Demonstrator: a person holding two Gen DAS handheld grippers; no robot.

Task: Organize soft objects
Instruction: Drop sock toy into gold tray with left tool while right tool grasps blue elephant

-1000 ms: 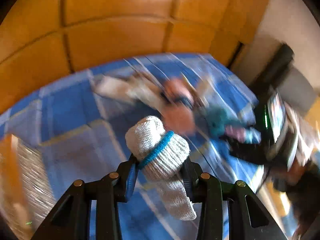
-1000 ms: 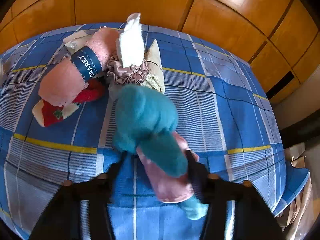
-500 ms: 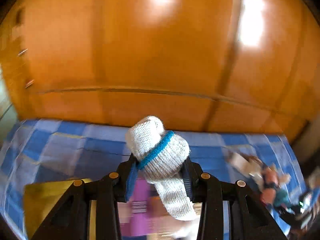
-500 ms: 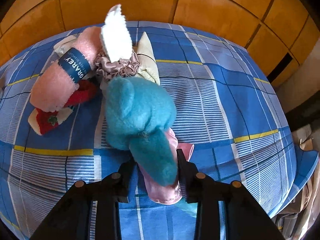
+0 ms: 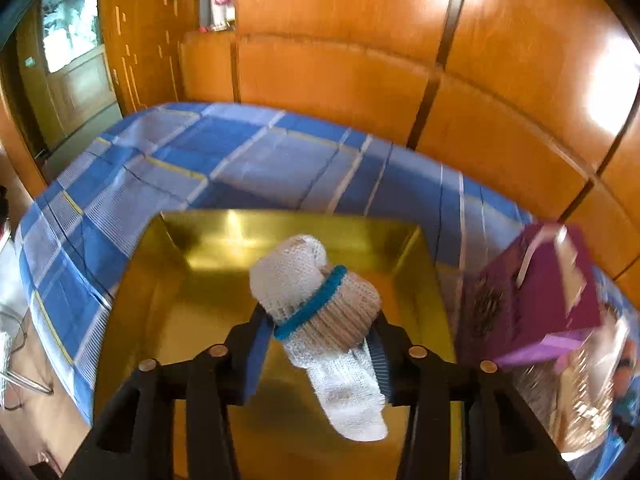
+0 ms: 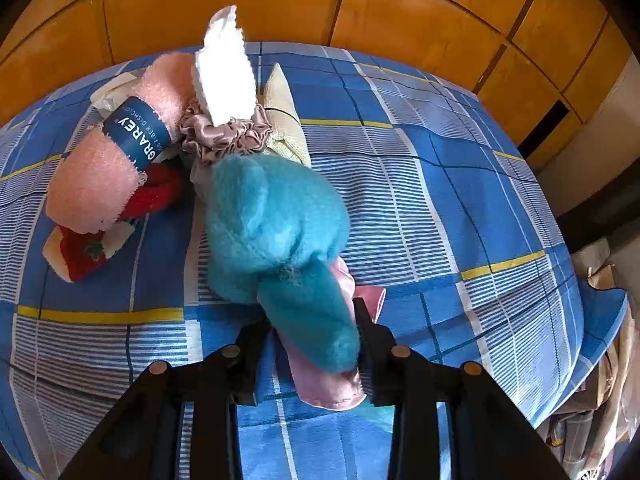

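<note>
Sock (image 5: 316,308) pinched in left gripper (image 5: 318,344) over gold tray (image 5: 428,280), teal toy (image 6: 276,220) clamped in right gripper (image 6: 316,344) above bedspread (image 6: 440,200); if released off-centre, sock could be snagged on a pad or dropped outside the tray.

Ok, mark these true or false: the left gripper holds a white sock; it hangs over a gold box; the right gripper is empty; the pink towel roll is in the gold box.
1. The left gripper holds a white sock. True.
2. It hangs over a gold box. True.
3. The right gripper is empty. False: it is shut on a teal plush.
4. The pink towel roll is in the gold box. False: it lies on the blue plaid bedspread.
</note>
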